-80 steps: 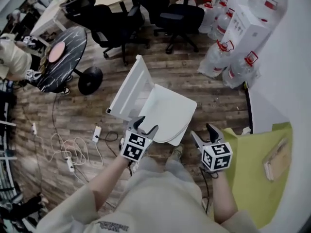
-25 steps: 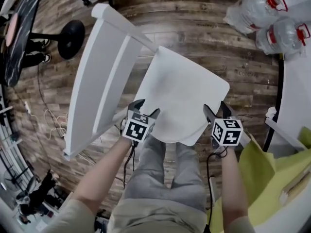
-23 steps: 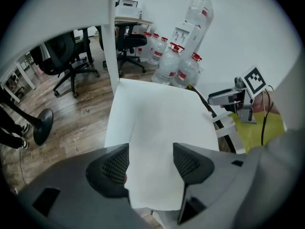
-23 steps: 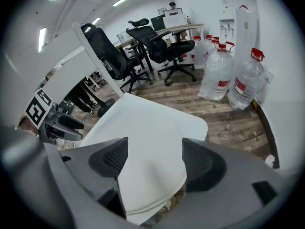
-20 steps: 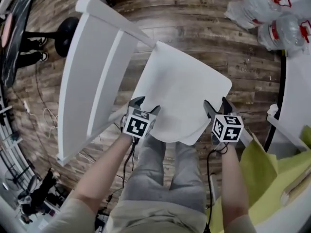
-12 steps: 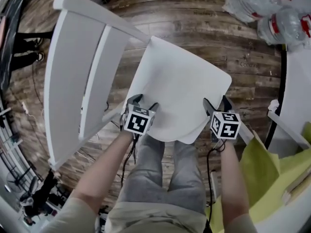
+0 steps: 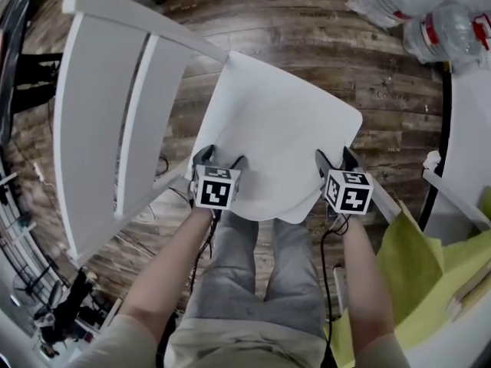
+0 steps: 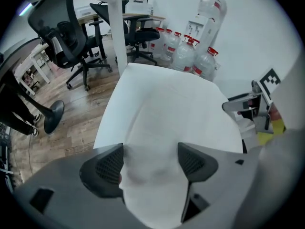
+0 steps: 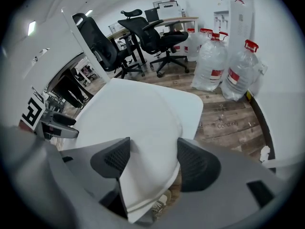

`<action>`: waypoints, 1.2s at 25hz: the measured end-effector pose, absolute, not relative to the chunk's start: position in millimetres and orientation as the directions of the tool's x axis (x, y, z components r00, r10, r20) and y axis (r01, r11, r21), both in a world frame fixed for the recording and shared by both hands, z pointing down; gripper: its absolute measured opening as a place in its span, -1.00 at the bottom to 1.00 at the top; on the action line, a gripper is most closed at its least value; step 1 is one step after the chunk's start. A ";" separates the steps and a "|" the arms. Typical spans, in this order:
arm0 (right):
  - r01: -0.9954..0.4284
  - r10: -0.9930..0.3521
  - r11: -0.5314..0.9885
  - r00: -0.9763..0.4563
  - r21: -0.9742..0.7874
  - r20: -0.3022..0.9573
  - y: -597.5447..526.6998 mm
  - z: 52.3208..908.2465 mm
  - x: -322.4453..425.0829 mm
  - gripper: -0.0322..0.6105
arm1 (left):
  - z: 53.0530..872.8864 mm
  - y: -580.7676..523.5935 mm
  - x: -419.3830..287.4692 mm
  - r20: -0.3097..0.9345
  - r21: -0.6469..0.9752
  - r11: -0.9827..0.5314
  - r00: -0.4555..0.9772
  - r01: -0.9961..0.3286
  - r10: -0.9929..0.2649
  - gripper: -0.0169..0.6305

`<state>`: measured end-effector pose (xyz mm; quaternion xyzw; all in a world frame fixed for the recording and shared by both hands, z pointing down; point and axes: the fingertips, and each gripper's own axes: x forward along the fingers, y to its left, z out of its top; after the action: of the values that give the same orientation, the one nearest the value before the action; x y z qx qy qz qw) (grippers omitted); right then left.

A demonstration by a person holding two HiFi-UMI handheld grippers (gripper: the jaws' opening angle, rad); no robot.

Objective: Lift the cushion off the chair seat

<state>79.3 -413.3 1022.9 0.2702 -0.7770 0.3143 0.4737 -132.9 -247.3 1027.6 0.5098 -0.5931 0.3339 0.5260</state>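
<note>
White cushion [image 7: 276, 125] — left gripper [image 7: 220, 158] fingers opening wide, right gripper [image 7: 335, 156] closing, both astride it.

White cushion [image 7: 280, 125] on a white chair [image 7: 100, 113], the two almost the same shade. Floor [image 7: 322, 18] of brown wood planks with dark, streaky grain. Left gripper [image 7: 219, 161] and right gripper [image 7: 336, 156] are grey, each with a cube bearing black-and-white square markers; their pads [image 8: 110, 166] are dark grey with a fine mesh pattern. Trousers [image 7: 230, 282] light grey. Water bottles [image 9: 209, 63] clear, with red caps and red-and-white labels. Office chairs [image 9: 152, 32] black. Surface [image 7: 449, 282] at the lower right of the head view yellow-green
</note>
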 end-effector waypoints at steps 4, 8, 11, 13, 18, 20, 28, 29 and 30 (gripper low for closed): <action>-0.730 -0.116 0.636 -0.411 -0.250 0.904 -416.4 1019.2 81.7 -0.12 | 1028.9 -248.0 -134.7 0.953 0.177 0.241 0.105 -0.954 -0.282 0.13; -0.737 -0.146 0.621 -0.445 -0.268 0.883 -419.1 1013.9 86.8 -0.48 | 1029.7 -247.6 -134.7 0.951 0.164 0.246 0.086 -0.955 -0.298 0.14; -0.737 -0.165 0.620 -0.456 -0.268 0.874 -416.9 1008.8 86.2 -0.66 | 1028.2 -248.0 -134.2 0.947 0.159 0.241 0.079 -0.957 -0.311 0.11; -0.741 -0.172 0.616 -0.457 -0.267 0.872 -415.1 1005.5 84.7 -0.70 | 1027.1 -248.9 -134.2 0.946 0.152 0.235 0.073 -0.960 -0.315 0.04; -0.782 -0.216 0.563 -0.450 -0.266 0.866 -402.0 989.6 88.9 -0.72 | 1019.5 -243.1 -134.1 0.951 0.139 0.249 0.059 -0.959 -0.304 -0.34; -0.798 -0.229 0.539 -0.449 -0.271 0.864 -398.0 981.3 90.8 -0.72 | 1015.2 -242.5 -134.5 0.953 0.139 0.248 0.062 -0.959 -0.296 -0.53; -0.818 -0.273 0.483 -0.480 -0.313 0.834 -388.4 910.2 94.1 -0.72 | 956.5 -244.6 -135.1 0.943 0.151 0.231 0.070 -0.961 -0.325 -0.66; -0.816 -0.289 0.490 -0.484 -0.307 0.826 -388.2 894.7 94.5 -0.72 | 942.4 -245.3 -135.1 0.938 0.153 0.230 0.068 -0.961 -0.339 -0.66; -0.814 -0.305 0.496 -0.490 -0.302 0.817 -388.5 879.0 94.6 -0.72 | 928.2 -246.6 -135.6 0.933 0.153 0.226 0.065 -0.962 -0.354 -0.67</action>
<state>94.6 -388.5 879.0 0.3555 -0.7870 0.3541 0.3589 -135.6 -246.6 928.2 0.5398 -0.6097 0.3091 0.4913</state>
